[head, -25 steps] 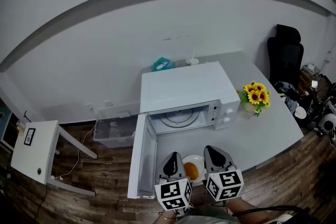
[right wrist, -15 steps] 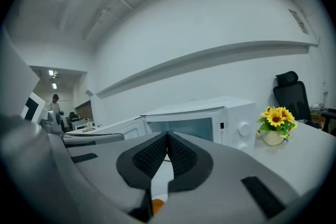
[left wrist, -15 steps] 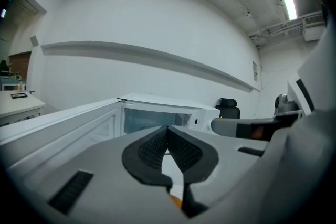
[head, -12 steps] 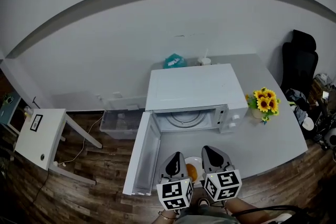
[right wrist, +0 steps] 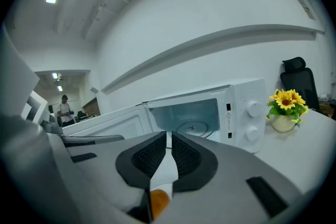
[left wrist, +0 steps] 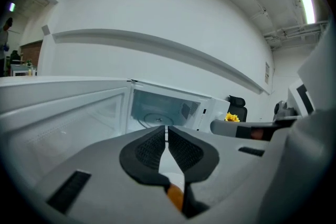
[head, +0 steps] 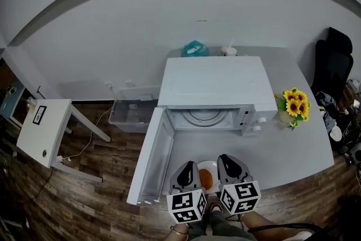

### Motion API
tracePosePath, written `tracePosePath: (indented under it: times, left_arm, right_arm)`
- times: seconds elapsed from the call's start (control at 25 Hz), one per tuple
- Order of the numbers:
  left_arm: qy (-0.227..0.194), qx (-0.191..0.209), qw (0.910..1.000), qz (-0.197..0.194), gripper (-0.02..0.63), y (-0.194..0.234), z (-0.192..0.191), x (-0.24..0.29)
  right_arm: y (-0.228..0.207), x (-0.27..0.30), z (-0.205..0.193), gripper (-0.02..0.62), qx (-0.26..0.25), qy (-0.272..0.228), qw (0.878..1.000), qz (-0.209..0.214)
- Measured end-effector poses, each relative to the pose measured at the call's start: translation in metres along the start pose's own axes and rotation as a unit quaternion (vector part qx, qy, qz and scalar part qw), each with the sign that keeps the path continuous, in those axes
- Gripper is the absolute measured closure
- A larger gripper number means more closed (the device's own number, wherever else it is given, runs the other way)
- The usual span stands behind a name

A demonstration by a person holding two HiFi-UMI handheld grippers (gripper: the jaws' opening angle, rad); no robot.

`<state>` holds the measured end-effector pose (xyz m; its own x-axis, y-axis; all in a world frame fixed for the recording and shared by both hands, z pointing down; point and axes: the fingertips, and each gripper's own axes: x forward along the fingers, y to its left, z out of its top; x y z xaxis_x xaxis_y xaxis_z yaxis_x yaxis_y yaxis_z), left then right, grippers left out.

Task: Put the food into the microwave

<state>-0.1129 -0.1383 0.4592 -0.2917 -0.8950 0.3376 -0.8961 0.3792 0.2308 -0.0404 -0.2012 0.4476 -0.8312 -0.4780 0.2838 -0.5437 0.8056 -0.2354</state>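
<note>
Both grippers sit low at the table's near edge, side by side and pointing toward the microwave [head: 213, 82], their marker cubes nearest the person. The left gripper [head: 187, 173] has its jaws pressed nearly together on the left rim of the plate [head: 207, 167], with only a thin white sliver of rim showing between the pads. The right gripper [head: 228, 166] clamps the opposite rim the same way, a white wedge of plate filling its narrow gap. There are two grippers, one plate and one orange-brown piece of food [head: 206, 179], which lies on the plate between them. Whether the plate rests on the table [head: 293, 144] or hangs just above it cannot be told. There is one microwave, with two round knobs [right wrist: 253, 108] on its right-hand panel and one glass turntable [head: 206, 117] inside its cavity. One pot of sunflowers [head: 295, 103] stands just to the right of the microwave, well apart from the grippers. The door [head: 148, 158] is swung wide to the left, its far edge reaching out past the tabletop over the wooden floor, and the left gripper is near its inner face. A strip of bare tabletop lies between the plate and the open cavity, which faces the grippers straight on.
</note>
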Motion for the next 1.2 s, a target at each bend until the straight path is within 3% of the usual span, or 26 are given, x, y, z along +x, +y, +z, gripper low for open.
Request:
tracePosePath:
  times: [0.16, 0.56, 1.2]
  left_arm:
    - [0.022, -0.018, 0.9996, 0.008, 0.551, 0.011, -0.024, 0.009]
    - [0.089, -0.041, 0.9944, 0.040, 0.551, 0.050, -0.099, 0.021]
    - [0.170, -0.062, 0.9830, 0.030, 0.550, 0.060, -0.177, 0.027]
  right_arm:
    - [-0.005, 0.011, -0.025, 0.574, 0.002, 0.025, 1.000, -0.002]
    - [-0.036, 0.024, -0.105, 0.568, 0.036, 0.090, 0.994, -0.043]
    - [-0.064, 0.012, -0.179, 0.543, 0.060, 0.174, 0.979, -0.090]
